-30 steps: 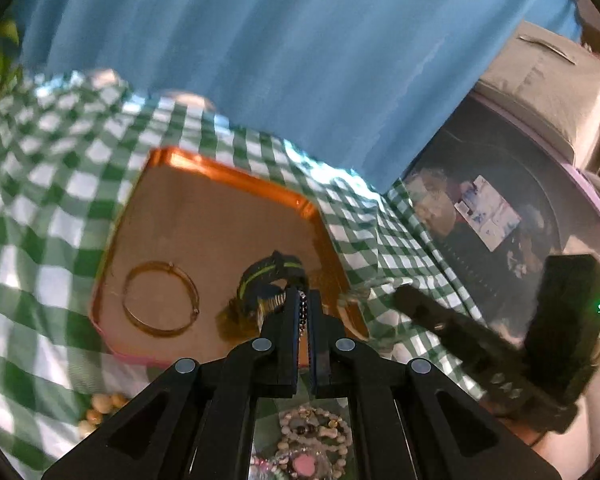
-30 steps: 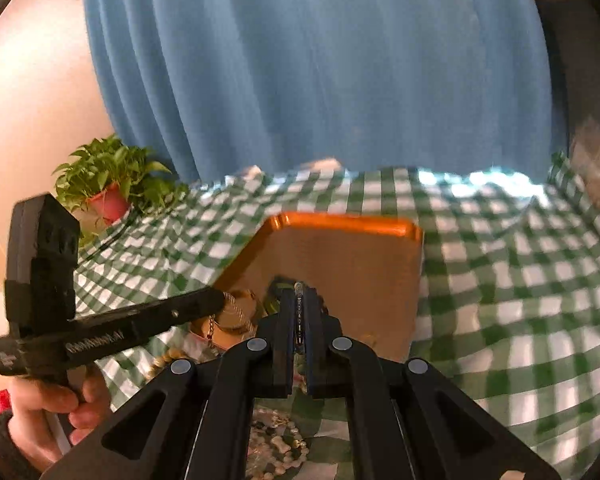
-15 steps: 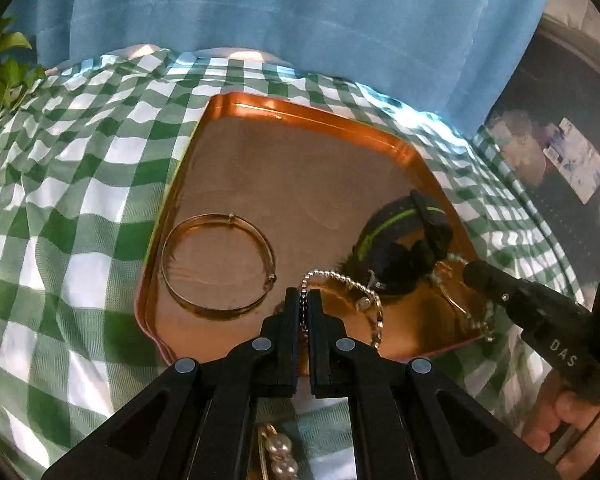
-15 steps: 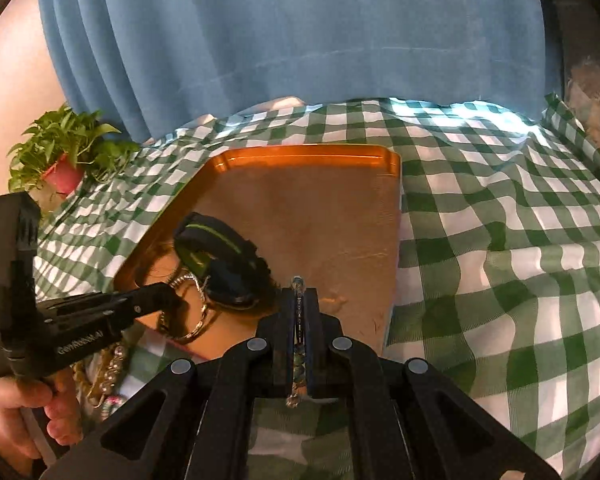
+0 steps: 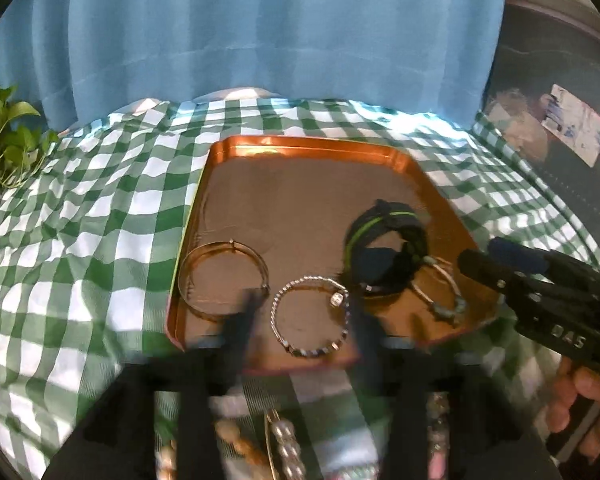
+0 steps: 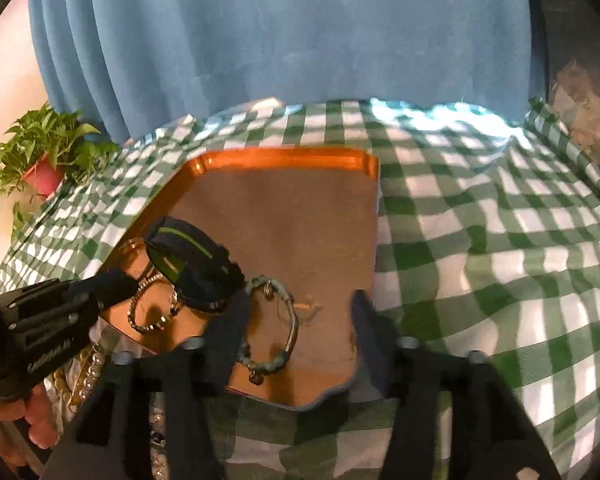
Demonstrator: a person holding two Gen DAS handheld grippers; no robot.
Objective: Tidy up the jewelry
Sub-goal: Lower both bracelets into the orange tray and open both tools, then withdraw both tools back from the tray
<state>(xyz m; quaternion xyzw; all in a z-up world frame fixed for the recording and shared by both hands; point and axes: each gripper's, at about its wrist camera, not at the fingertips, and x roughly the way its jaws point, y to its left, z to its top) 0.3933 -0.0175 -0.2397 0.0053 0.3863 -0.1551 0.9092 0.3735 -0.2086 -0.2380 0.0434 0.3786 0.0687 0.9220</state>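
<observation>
Four bracelets lie on the copper tray (image 5: 308, 148), the silver chain bracelet (image 5: 310, 316) between the left gripper's (image 5: 302, 312) spread fingers and the turquoise bead bracelet (image 6: 274, 322) between the right gripper's (image 6: 296, 312), suggesting both now turn to the loose beads nearer than the fingers.

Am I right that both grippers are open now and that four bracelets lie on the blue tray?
Nearly: the tray is copper-orange, not blue, as the left wrist view shows. Both the left gripper and the right gripper are open, and four bracelets lie on the tray.
</observation>
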